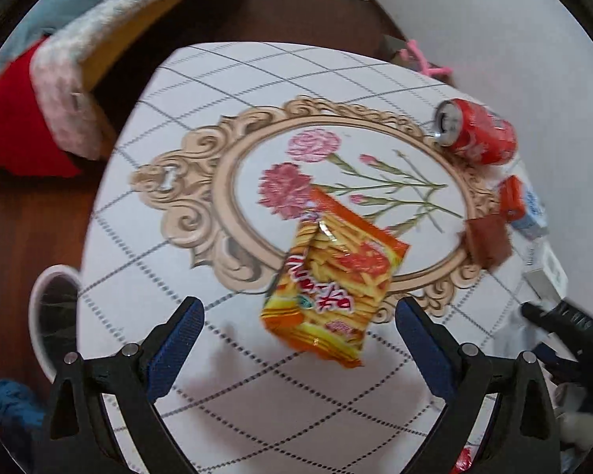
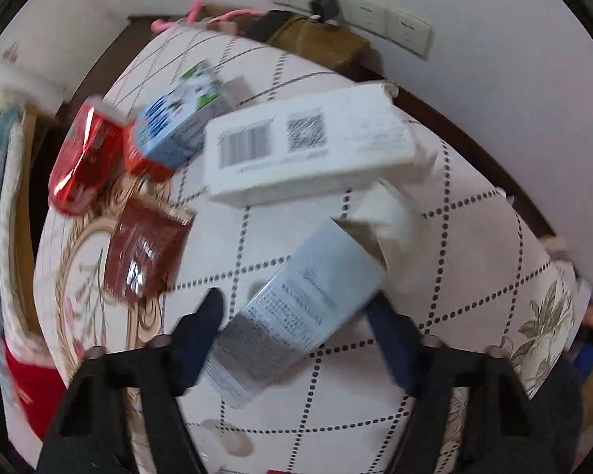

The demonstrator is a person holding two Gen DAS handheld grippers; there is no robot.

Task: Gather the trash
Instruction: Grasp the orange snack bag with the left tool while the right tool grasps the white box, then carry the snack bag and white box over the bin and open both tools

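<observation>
An orange snack bag lies on the round patterned table, just ahead of my open left gripper. A red soda can lies on its side at the far right, with a brown packet and a red-and-blue carton nearer. In the right wrist view my right gripper is open, its fingers on either side of a pale open box with small print. A larger white box with a barcode lies beyond it. The can, brown packet and carton sit to the left.
A white bin stands left of the table, by a bed with a red cushion. A white wall with sockets lies beyond the table. The right gripper's arm enters the left wrist view at the right edge.
</observation>
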